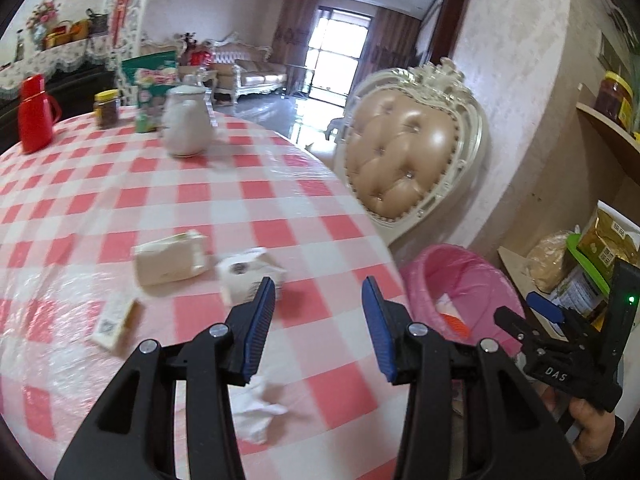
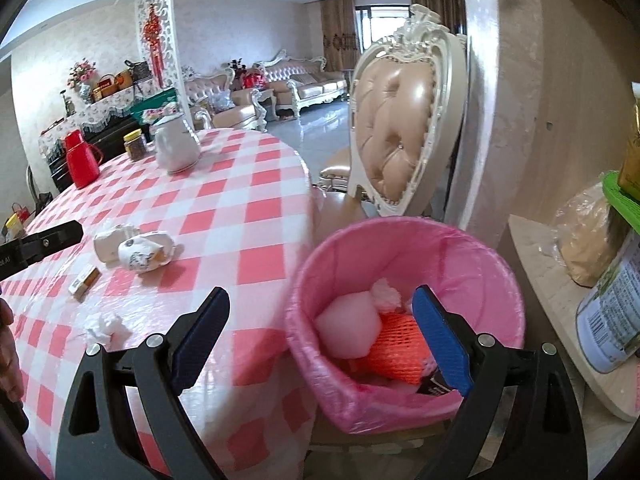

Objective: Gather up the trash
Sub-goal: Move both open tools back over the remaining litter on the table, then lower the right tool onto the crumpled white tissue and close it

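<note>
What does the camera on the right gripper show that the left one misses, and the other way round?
Only the right wrist view looks down into the pink-lined bin: orange foam net and white scraps. Only the left wrist view shows the other gripper, the right gripper, beside the bin. Both show the checked table, crumpled tissue, crushed cartons, small box and white kettle.

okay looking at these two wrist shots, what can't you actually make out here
- Printing on the crumpled carton and small box: motion-blurred in the left wrist view, too small in the right.
- Bottom of the pink-lined trash bin: hidden in the right wrist view under the orange foam net and white trash.
- Crumpled tissue: partly covered by the left hand-held gripper.
- Right hand-held gripper: open, holding nothing.
</note>
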The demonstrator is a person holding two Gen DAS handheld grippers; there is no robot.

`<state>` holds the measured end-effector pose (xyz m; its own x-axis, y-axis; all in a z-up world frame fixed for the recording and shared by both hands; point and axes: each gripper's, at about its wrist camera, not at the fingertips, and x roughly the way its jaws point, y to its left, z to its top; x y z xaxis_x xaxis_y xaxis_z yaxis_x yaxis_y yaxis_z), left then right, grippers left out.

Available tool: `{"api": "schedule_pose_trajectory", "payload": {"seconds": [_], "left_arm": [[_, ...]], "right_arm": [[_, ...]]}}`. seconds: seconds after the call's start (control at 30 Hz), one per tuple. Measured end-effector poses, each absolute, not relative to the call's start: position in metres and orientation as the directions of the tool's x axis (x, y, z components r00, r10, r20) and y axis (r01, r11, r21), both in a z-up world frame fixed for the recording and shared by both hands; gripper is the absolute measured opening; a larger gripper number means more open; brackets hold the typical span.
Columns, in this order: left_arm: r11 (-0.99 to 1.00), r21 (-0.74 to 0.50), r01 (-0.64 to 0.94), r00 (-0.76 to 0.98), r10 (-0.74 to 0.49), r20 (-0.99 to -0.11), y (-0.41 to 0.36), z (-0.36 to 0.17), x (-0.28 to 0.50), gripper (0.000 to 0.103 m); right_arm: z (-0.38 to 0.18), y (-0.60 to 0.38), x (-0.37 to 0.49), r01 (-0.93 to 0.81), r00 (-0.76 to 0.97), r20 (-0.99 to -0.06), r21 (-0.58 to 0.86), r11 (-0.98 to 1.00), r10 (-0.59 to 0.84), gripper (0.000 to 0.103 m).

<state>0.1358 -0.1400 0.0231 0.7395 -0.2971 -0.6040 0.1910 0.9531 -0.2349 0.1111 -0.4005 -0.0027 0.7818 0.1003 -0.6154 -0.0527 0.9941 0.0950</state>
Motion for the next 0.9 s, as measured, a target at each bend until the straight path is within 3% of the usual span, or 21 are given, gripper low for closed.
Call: {"api": "schedule_pose_trajectory", "payload": {"seconds": [0.9], "left_arm": [[0.971,-0.237,0.031,0.777,-0.173,-0.605,-0.023,0.017,0.1,0.044]], "right_arm": [[0.001,-0.283,0.106,-0.249,0.744,-0.624,0.074,0.966,0.239,0.087]]}}
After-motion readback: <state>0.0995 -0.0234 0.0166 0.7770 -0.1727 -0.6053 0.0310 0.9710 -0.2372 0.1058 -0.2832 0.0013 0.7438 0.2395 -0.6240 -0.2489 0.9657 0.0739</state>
